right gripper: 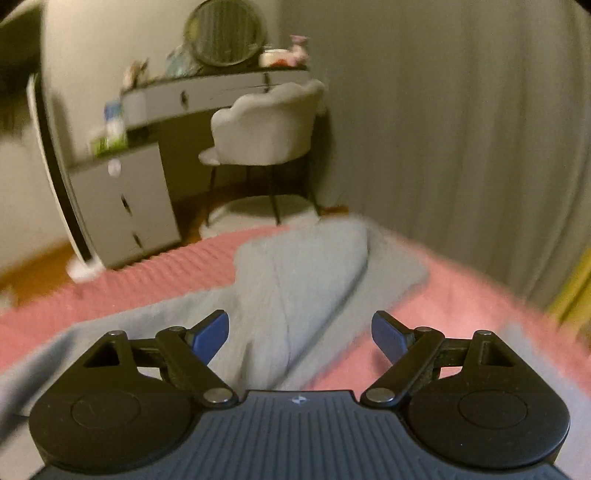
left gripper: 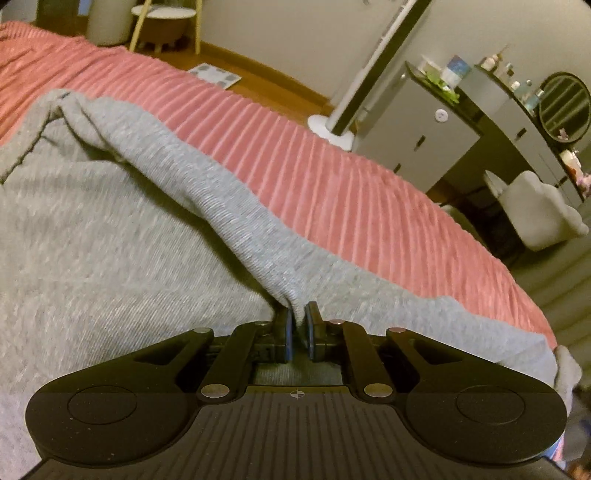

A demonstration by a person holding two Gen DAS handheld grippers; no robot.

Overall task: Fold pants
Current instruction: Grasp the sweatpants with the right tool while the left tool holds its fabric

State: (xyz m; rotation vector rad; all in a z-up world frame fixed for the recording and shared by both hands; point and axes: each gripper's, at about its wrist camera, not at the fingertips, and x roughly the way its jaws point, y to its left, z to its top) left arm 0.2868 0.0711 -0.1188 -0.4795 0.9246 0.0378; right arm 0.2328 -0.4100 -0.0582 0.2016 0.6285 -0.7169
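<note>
Pants (left gripper: 110, 229) of grey knit lie spread over a pink ribbed bedspread (left gripper: 332, 177), covering most of the near part of the bed in the left wrist view. One edge of the cloth is drawn up into a taut ridge that runs from the far left down to the left gripper (left gripper: 298, 325). Its two blue pads are pressed together on that fold, so the cloth is pinched between them and lifted off the layer beneath. More grey fabric passes under the gripper body and ends in a loose corner at the bed's right edge.

In the right wrist view the same pants (right gripper: 295, 280) lie in a long rumpled band across the bedspread (right gripper: 461, 295), reaching away toward the bed's far edge. The right gripper (right gripper: 300, 334) hangs above them with its blue fingertips (right gripper: 210, 334) standing wide apart. Nothing is between them and neither pad touches the cloth. This view is blurred.

Beyond the bed stand a grey dressing table (right gripper: 207, 96) with a round mirror (right gripper: 227, 31) and a pale shell-backed chair (right gripper: 266, 125) drawn up to it. A grey drawer cabinet (right gripper: 122, 203) sits left of the chair, and a pale curtain (right gripper: 461, 129) hangs on the right.
</note>
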